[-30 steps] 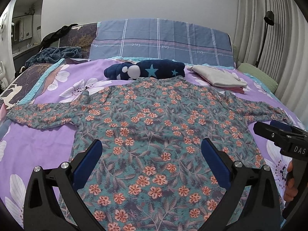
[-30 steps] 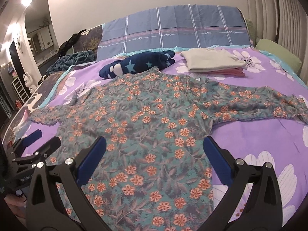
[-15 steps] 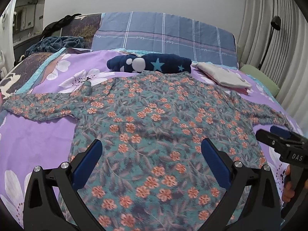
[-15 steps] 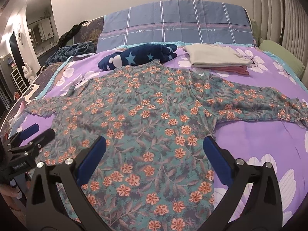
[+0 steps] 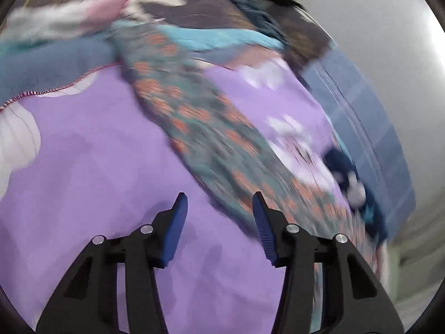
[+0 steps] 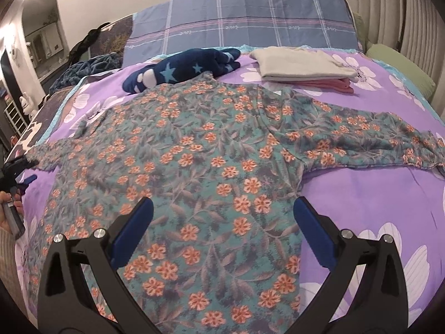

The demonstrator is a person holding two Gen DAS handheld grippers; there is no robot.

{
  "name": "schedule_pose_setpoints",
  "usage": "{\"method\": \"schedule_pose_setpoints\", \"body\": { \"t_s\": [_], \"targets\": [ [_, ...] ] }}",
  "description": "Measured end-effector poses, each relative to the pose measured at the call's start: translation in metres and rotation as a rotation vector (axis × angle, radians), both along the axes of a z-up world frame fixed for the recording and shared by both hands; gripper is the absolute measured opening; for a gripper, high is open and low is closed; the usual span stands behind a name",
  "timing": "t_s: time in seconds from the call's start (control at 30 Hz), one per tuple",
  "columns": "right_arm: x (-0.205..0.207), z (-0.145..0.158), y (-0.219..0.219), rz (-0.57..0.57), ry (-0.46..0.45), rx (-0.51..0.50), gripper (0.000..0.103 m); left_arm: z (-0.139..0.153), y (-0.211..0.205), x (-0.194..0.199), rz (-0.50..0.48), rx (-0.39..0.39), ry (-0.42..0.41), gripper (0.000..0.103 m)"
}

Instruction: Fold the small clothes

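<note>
A teal long-sleeved shirt with orange flowers [image 6: 211,161] lies spread flat on the purple bedspread [image 6: 361,211], sleeves out to both sides. My right gripper [image 6: 222,217] is open and empty, hovering over the shirt's lower body. The left wrist view is blurred: my left gripper [image 5: 219,208] is open and empty, over bare purple bedspread [image 5: 97,167] just beside the shirt's left sleeve [image 5: 194,122]. The left gripper also shows in the right wrist view [image 6: 16,169] at the far left, by the sleeve's cuff.
A navy star-patterned garment [image 6: 180,69] lies at the shirt's collar. A folded stack of cream and pink clothes [image 6: 303,66] sits at the back right. A blue plaid pillow [image 6: 242,30] leans at the headboard. A green cushion [image 6: 400,66] lies by the right edge.
My left gripper has swung left from over the shirt's body to beside the left sleeve, and its jaws have narrowed. The right gripper has moved slightly forward over the shirt.
</note>
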State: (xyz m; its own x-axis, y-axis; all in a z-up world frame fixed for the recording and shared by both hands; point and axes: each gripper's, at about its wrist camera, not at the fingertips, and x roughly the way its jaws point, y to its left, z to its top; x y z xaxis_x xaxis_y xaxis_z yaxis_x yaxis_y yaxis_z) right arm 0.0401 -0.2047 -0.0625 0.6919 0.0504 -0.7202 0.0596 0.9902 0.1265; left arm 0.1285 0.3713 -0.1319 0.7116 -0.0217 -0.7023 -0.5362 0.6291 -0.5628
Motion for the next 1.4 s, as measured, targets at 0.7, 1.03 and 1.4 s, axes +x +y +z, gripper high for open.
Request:
{"method": "schedule_pose_setpoints", "body": {
  "t_s": [0.7,1.03,1.4],
  "targets": [
    [0.012,-0.005,-0.007,-0.019,0.026,0.038,0.101,0.105,-0.028,0.081,-0.151,0.317,-0.209,0.004],
    [0.002,-0.004,-0.022,-0.041,0.027,0.068,0.101,0.122,-0.343,0.039,-0.936,0.538,-0.293,0.07],
    [0.023,0.003,-0.022,0.03,0.027,0.063,0.101,0.067,-0.314,0.0,-0.867,0.815,-0.11,0.089]
  ]
}}
